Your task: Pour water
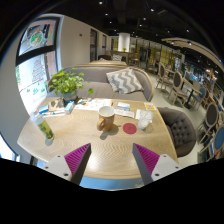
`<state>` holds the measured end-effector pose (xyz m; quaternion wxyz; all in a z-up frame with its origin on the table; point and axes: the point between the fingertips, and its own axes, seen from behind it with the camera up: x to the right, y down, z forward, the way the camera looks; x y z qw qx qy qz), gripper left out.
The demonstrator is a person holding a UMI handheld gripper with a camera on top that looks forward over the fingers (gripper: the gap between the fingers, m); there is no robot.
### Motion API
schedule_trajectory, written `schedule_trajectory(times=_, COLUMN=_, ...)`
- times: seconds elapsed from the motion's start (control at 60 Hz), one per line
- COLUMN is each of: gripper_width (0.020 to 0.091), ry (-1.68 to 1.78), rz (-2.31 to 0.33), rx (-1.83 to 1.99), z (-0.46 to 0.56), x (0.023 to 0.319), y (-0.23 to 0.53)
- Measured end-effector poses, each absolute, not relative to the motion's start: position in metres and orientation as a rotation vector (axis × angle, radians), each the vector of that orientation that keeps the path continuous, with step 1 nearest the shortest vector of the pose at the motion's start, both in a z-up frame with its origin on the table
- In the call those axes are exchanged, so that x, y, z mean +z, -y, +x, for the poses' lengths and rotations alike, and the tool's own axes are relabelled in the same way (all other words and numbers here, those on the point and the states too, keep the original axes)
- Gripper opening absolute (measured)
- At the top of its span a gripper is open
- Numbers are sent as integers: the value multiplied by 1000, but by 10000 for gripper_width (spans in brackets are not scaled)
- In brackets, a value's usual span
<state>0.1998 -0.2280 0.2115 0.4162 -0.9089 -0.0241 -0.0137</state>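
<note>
Approach the cup with the claw wide and empty
Your claw [112, 160] hangs spread above the pale wooden table [100, 150]; the tan paper cup [106, 119] stands well beyond its purple pads [76, 158], beside a round red coaster [129, 128] – centre on it, go in level

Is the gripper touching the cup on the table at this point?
Apart. The gripper view shows the open gripper short of the cup, with bare table between fingertips and cup.
</note>
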Motion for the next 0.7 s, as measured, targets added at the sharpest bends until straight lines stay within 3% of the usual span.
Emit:
schedule_trajectory(times=0.333, gripper_width=854, ry=29, rz=-2316, rx=-21, z=146, x=188, y=257)
schedule_trajectory(times=0.7, gripper_width=855, ry=89, rz=-2284, rx=154, z=-60, x=145, y=264)
